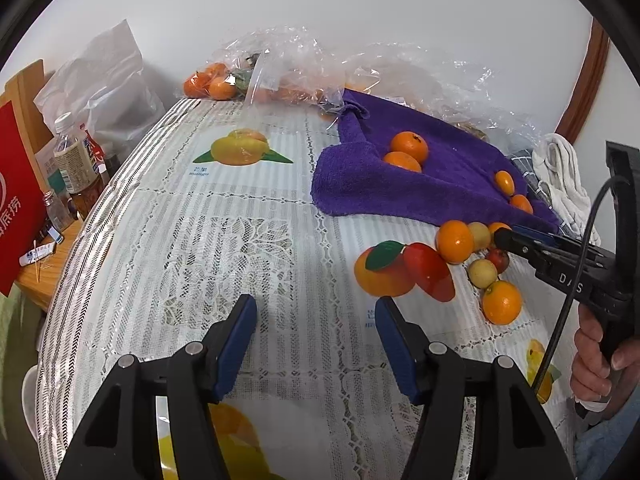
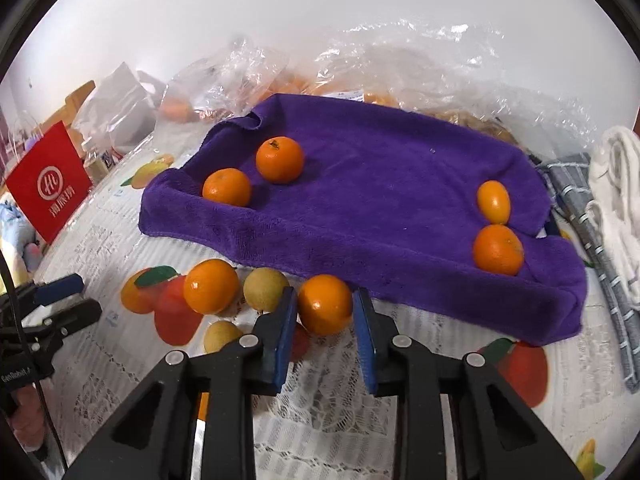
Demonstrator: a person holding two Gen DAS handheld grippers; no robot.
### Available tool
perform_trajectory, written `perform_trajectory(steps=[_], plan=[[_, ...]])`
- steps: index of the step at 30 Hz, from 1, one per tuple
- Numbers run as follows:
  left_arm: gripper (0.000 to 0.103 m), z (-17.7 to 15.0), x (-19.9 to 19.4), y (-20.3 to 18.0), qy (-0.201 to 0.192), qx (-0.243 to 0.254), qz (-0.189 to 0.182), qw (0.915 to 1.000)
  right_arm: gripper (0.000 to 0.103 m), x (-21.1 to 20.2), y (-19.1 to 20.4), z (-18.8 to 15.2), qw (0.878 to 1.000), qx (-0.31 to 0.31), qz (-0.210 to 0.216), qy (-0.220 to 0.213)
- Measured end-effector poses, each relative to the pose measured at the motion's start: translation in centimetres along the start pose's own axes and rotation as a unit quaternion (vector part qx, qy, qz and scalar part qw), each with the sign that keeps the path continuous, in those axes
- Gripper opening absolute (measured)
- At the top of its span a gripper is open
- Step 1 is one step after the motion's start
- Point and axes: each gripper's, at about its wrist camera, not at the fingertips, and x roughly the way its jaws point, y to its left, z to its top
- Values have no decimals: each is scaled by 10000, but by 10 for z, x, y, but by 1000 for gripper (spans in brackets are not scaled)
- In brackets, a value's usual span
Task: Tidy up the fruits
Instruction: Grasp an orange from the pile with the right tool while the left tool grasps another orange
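Covering table: lace cloth (image 1: 240, 248), purple towel (image 2: 380, 208).

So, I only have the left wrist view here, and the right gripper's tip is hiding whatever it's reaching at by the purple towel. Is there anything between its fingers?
Observer: Yes. In the right wrist view the right gripper has one orange between its blue pads, which sit against or almost against both sides. I can't tell if it is clamped.
Reviewer: Is that orange on the towel or off it?
Observer: Off it. It sits on the lace tablecloth, just in front of the front edge of the purple towel.
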Motion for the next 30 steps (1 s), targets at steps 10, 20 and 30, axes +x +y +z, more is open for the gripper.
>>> perform_trajectory(steps=[10, 20, 30], plan=[[55, 0, -3, 2, -83, -102, -91, 9999, 28, -36, -39, -27, 9992, 73, -384, -5], [54, 2, -7, -8, -76, 56, 52, 9999, 32, -19, -56, -46, 9988, 270, 77, 410], [54, 43, -20, -68, -170, 363, -335, 9986, 32, -41, -81, -25, 9991, 396, -126, -106]])
